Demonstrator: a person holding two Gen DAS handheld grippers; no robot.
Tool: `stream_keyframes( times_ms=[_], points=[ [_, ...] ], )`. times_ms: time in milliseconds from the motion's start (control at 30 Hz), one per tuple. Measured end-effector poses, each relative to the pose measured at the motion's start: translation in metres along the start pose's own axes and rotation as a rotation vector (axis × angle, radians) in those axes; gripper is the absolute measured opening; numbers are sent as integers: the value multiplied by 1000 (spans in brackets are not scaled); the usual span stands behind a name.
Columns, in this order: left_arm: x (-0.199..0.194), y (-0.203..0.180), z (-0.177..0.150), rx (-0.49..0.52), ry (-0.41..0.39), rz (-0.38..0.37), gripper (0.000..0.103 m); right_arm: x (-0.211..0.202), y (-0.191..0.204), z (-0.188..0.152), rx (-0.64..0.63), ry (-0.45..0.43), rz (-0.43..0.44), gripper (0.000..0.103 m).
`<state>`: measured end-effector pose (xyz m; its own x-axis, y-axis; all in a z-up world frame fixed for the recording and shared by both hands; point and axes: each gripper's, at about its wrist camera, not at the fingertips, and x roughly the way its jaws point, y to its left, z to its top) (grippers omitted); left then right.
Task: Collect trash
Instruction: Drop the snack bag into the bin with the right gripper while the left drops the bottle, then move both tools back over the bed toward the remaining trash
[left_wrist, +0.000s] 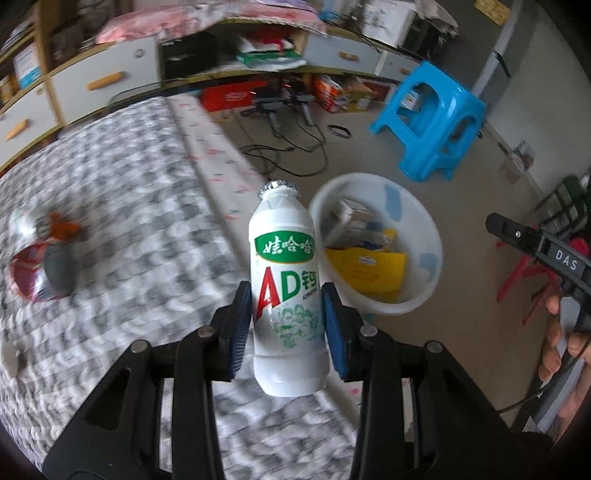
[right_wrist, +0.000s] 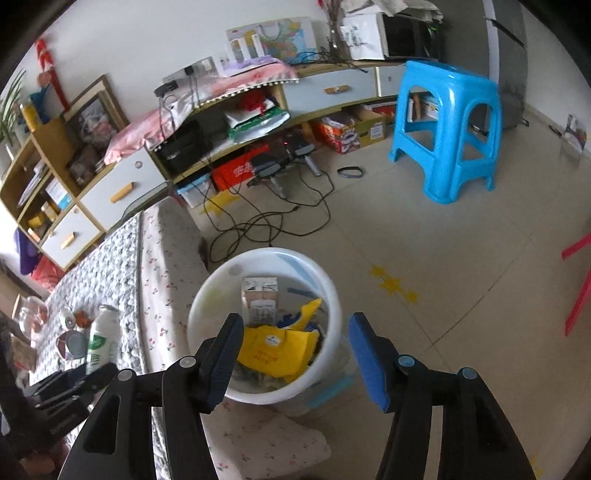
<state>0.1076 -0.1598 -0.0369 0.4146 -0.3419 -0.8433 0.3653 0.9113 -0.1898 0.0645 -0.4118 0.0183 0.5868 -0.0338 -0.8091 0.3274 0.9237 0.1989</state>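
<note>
My left gripper (left_wrist: 286, 321) is shut on a white AD calcium milk bottle (left_wrist: 284, 291), held upright above the grey checked bed cover (left_wrist: 122, 206). The bottle also shows in the right wrist view (right_wrist: 103, 338) at the lower left. A white plastic basin (left_wrist: 424, 236) stands on the floor to the right, holding a yellow wrapper (left_wrist: 365, 269) and a carton. My right gripper (right_wrist: 295, 354) is open and empty, above the near rim of the basin (right_wrist: 207, 295). A red can (left_wrist: 33, 269) and small scraps lie on the bed at the left.
A blue plastic stool (right_wrist: 447, 129) stands on the tiled floor at the back right. Black cables (right_wrist: 266, 221) lie on the floor beyond the basin. A low cabinet (right_wrist: 122, 188) with drawers runs along the wall. A red rack (right_wrist: 580, 280) is at the right edge.
</note>
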Motion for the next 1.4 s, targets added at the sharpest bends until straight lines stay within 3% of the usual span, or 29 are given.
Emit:
stream_keyframes(
  times_ms=[333,533,600,633,667,700,933,1400],
  points=[
    [37,-60,18,134,25,-51,39,-8,-31,-5,54,2,-21,61],
    [41,-77,27,198,-21,-52,40,-11,-39,-3,87,-9,-19,64],
    [43,-82,30,227,-26,-38,51,-12,-38,-2,92,-10,-19,66],
    [44,-82,31,228,-27,-10,72,-12,-38,-2,92,-10,-18,67],
    [41,-80,30,223,-45,11,85,-12,-38,-2,91,-10,-17,67],
    [37,-78,30,220,-72,17,86,-12,-37,-2,88,-10,-17,68],
    [29,-60,29,186,-45,57,86,-12,-32,-2,79,-11,-16,69],
    [-11,1,7,79,-86,139,96,-9,7,-5,3,-3,3,75]
  ],
)
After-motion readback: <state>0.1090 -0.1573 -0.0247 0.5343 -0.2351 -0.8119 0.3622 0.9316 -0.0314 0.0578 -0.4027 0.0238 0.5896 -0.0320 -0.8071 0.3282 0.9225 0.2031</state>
